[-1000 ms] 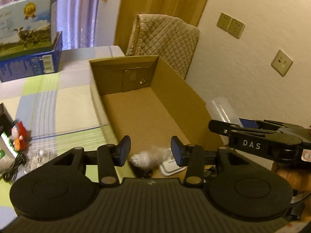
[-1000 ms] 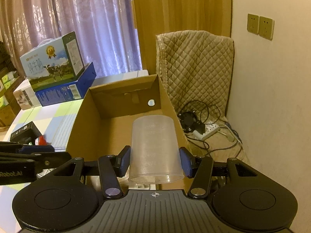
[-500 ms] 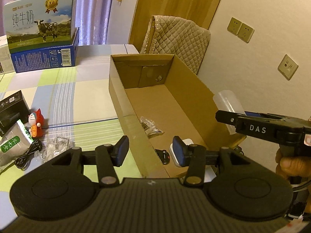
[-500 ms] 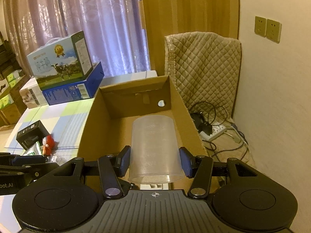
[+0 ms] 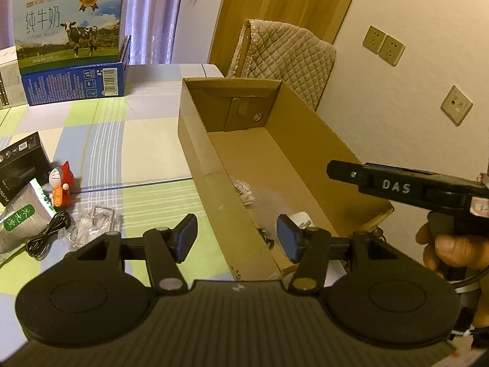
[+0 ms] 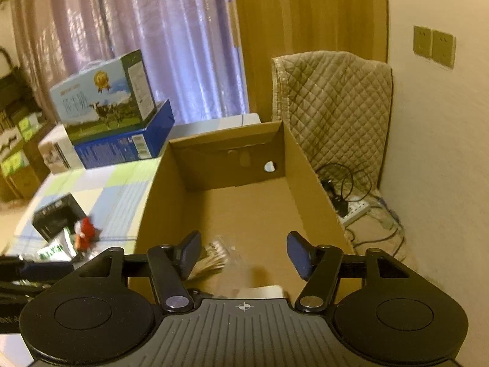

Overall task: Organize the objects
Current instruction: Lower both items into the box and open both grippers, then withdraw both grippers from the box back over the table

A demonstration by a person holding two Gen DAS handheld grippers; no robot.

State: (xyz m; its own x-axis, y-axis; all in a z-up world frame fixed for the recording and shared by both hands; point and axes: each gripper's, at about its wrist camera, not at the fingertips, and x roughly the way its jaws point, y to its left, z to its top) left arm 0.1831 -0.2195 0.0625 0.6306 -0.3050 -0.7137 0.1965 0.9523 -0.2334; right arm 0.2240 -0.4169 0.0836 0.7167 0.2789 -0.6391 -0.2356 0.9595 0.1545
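An open cardboard box point(image 5: 308, 150) stands on the checked tablecloth. My left gripper point(image 5: 237, 238) hangs open and empty above the box's near left corner. My right gripper point(image 6: 244, 253) is open over the box's near end, with nothing between its fingers. From the left wrist view the right gripper point(image 5: 334, 171) reaches in over the box's right wall, held by a hand point(image 5: 449, 247). A faint translucent blur, the clear plastic cup point(image 5: 270, 198), shows low inside the box point(image 6: 253, 214). Beside it lie a packet of swabs point(image 6: 211, 257) and a white item point(image 5: 301, 218).
Left of the box lie a red figurine point(image 5: 61, 186), a black carton point(image 5: 21, 162), a green pouch point(image 5: 18, 223), a black cable point(image 5: 45, 235) and a clear packet point(image 5: 94, 223). Milk cartons point(image 5: 70, 30) are stacked at the back. Behind the box stands a quilted chair point(image 6: 333, 107), with cables on the floor.
My right gripper has opened and the clear cup has left it, dropping into the box. The left gripper has pulled back and up from the box's near end.
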